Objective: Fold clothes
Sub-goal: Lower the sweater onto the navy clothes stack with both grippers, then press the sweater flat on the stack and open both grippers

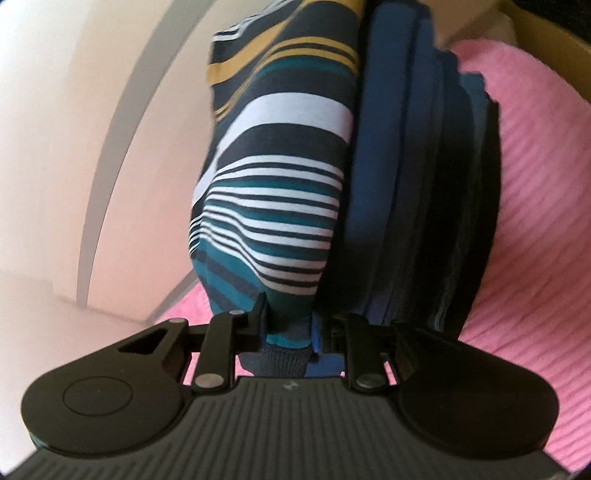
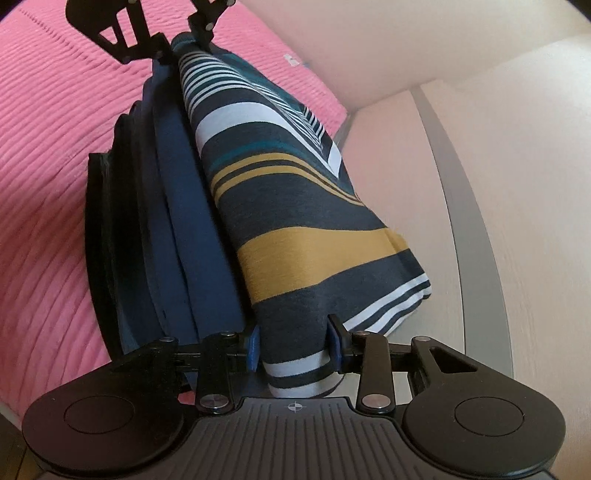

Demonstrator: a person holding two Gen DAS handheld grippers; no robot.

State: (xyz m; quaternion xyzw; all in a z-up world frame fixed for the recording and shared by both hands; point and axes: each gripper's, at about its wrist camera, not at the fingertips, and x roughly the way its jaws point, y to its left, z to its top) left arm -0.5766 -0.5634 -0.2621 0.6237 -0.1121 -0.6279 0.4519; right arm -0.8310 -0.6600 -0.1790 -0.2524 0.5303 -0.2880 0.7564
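A folded garment with navy, white, teal and mustard stripes hangs stretched between my two grippers. My left gripper is shut on its teal and navy end. In the right wrist view the same striped garment runs away from me. My right gripper is shut on its near navy-and-white end, blue pads pressing both sides. The left gripper shows at the top, clamped on the far end. The garment hangs right next to a stack of folded blue and dark clothes.
The stack of folded clothes lies on a pink ribbed bedspread. Beyond the bed edge are cream panels crossed by a grey band. A cardboard box stands at the top right of the left wrist view.
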